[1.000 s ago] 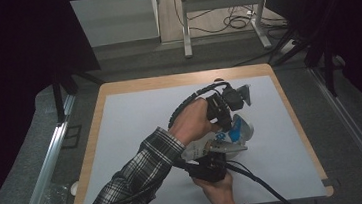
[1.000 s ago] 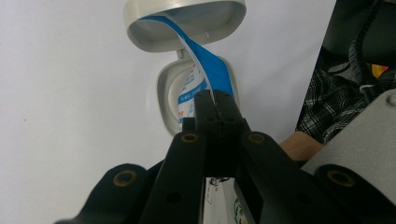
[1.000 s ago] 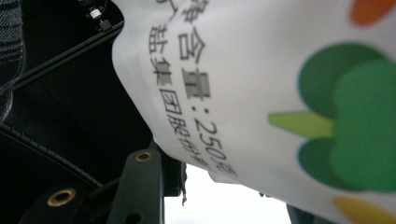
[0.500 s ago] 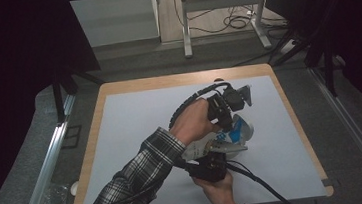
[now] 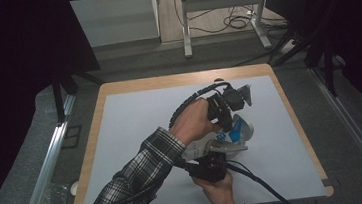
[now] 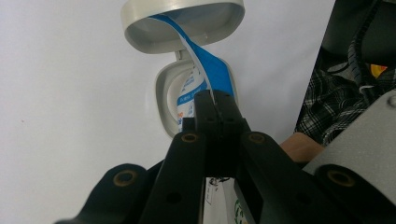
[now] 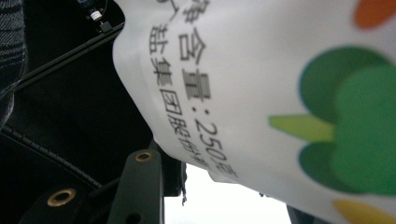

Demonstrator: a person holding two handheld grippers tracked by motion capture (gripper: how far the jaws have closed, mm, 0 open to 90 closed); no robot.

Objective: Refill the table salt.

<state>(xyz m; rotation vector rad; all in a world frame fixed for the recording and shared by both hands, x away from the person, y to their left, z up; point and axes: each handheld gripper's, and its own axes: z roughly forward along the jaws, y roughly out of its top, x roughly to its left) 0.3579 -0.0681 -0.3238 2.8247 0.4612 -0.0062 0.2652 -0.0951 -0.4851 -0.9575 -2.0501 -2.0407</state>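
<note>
A: Status since a second ago?

B: Unchanged. The left gripper (image 6: 215, 100) stays clamped on the blue seal strip (image 6: 205, 60) under the open lid (image 6: 182, 23). The right gripper (image 5: 214, 165) holds the white container (image 7: 261, 84) mid-table. Peeling has not advanced.

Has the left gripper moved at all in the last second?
No. The left gripper sits at the same spot against the table's far wooden edge, jaws shut on the blue strip.

Glossy plastic pouch (image 7: 280, 93), matt white plastic lid (image 6: 182, 23).
</note>
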